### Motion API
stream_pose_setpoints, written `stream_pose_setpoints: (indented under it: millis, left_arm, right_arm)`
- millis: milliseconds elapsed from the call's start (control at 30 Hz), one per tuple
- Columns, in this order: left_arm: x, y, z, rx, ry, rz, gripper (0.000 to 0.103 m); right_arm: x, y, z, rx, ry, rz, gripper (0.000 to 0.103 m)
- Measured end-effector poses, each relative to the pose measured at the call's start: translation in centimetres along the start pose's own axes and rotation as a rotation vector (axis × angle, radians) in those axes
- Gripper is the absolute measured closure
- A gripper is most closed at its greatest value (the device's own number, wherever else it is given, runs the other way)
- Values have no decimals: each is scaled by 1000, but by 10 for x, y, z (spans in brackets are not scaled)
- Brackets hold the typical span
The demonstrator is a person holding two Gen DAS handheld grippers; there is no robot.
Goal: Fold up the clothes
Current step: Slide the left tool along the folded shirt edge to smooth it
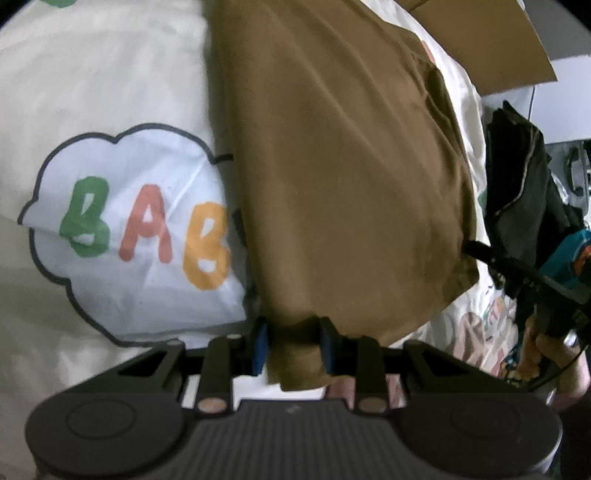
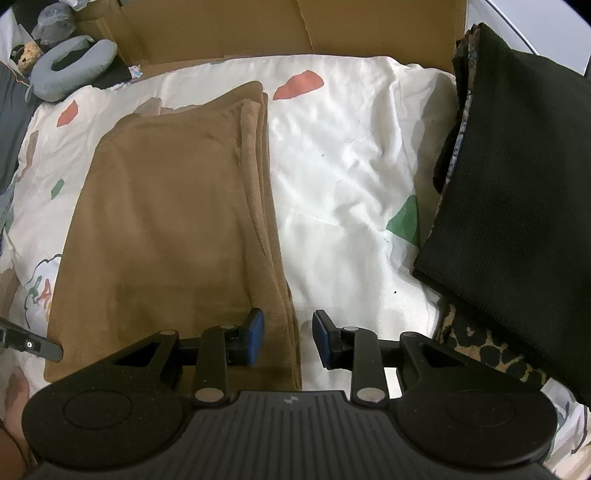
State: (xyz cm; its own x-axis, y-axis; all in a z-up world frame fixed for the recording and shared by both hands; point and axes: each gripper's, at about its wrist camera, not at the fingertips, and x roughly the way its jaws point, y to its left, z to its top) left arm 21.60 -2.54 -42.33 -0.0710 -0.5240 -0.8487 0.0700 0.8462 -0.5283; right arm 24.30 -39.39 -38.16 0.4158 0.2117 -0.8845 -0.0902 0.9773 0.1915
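Observation:
A brown fleece garment (image 2: 173,221) lies folded in several layers on the printed white bedsheet (image 2: 351,166). In the left wrist view the same brown garment (image 1: 332,166) fills the middle. My left gripper (image 1: 293,343) is shut on a near corner of it, and the cloth bunches between the blue pads (image 1: 260,343). One finger of the left gripper (image 2: 37,345) shows at the garment's near left corner. My right gripper (image 2: 288,339) is open, straddling the garment's near right edge. One of its fingertips (image 1: 476,251) touches that edge in the left wrist view.
A stack of folded black cloth (image 2: 517,184) sits on a leopard-print piece (image 2: 480,350) at the right. Cardboard (image 2: 258,29) stands behind the bed, with a grey neck pillow (image 2: 74,62) at the far left. The sheet carries a cloud print (image 1: 147,229). A hand (image 1: 554,350) holds the right gripper.

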Motion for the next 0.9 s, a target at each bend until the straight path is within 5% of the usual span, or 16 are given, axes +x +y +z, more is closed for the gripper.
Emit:
stream_pose_setpoints:
  millis: [333,667,900]
  left_arm:
    - [3,14,-8,-83,-17,-75,69]
    - [0,26,-10,-99,-16,-124,94]
    - [4,30,-8,-106,-7,-138,87]
  right_arm:
    - [23,-6,-4,37,23,72,66]
    - [29,-23,-1,102,101,176,63]
    - [37,-25,2,128,103,210,60]
